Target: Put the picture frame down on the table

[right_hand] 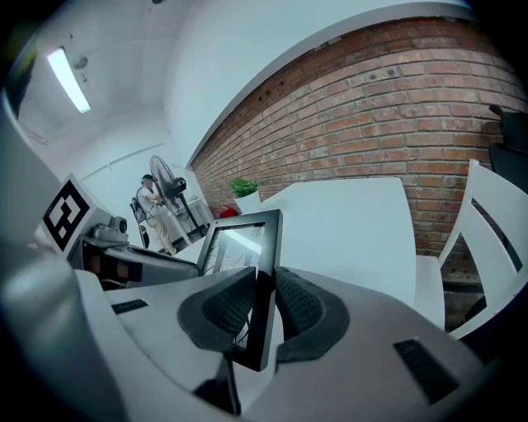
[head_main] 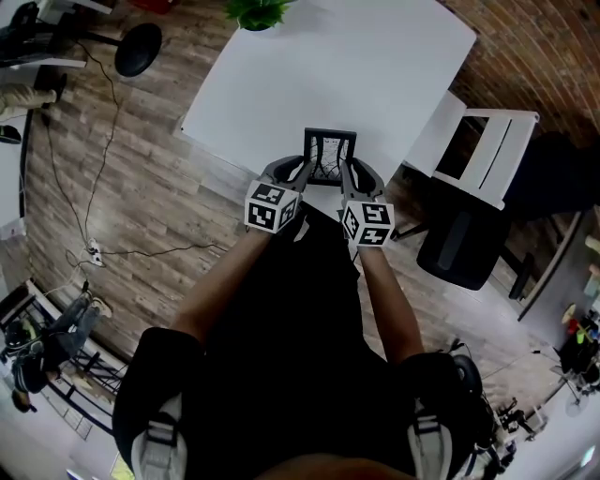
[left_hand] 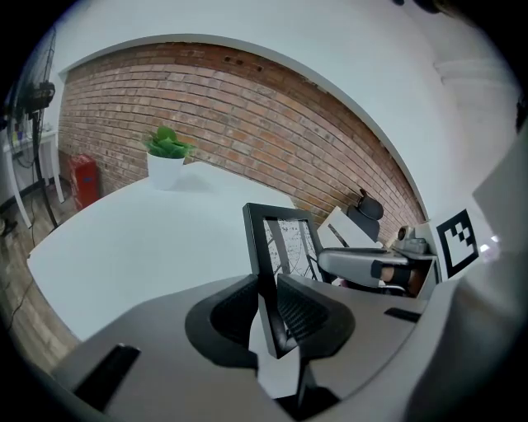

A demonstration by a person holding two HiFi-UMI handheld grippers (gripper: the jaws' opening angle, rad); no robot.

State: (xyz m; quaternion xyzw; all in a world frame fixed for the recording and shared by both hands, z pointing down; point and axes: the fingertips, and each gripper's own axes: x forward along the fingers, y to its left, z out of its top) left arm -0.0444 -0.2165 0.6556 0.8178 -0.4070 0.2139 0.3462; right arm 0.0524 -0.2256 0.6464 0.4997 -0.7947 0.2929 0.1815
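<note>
Black-edged and upright, the picture frame (head_main: 330, 155) is hanging over the near edge of the white table (head_main: 375, 66), gripped from both sides. The left gripper (left_hand: 266, 307) is clamping its jaws on the frame's left edge, while the right gripper (right_hand: 262, 303) is pinching the right edge. Whether the frame's bottom is touching the tabletop cannot be told. A potted plant (head_main: 255, 11) is standing at the table's far edge, and a white chair (head_main: 487, 150) is sitting just beside its right side.
</note>
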